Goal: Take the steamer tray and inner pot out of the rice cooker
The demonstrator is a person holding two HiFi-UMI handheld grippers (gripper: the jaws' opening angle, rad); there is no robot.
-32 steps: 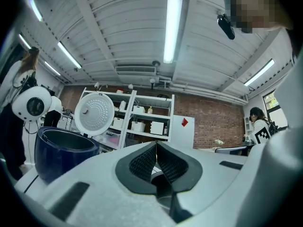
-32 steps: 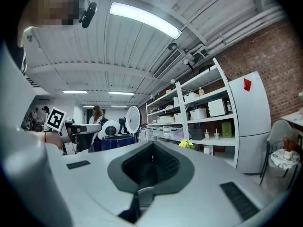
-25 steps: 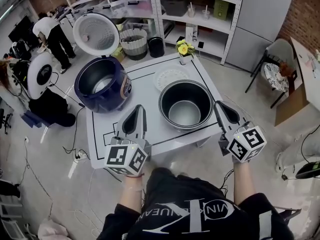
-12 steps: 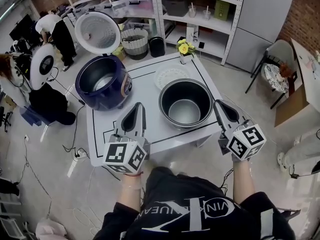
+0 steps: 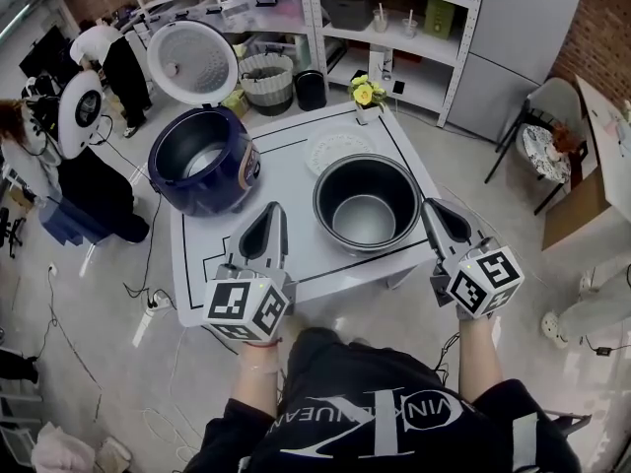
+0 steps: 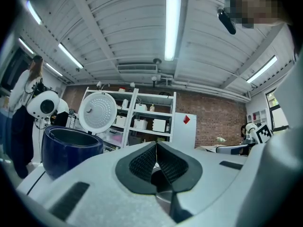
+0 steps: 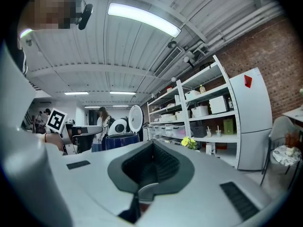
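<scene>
Neither gripper has shifted since a second ago; only the person in white (image 5: 97, 47) at far left has stepped about. Left gripper (image 5: 273, 212) and right gripper (image 5: 432, 207) hang over the table's (image 5: 296, 256) near edge, jaws together on nothing, flanking the inner pot (image 5: 335, 190), which stands beside the open rice cooker (image 5: 235, 180). Behind the pot lies the pale steamer tray (image 5: 335, 152), faint against the white top.

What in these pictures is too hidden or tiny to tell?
- Table, near edge: head view, partly covered by the left tool and right tool.
- Steamer tray: head view, its holes are too small to count.
- Rice cooker, lower body: left tool view, behind the tool's own casing.
</scene>
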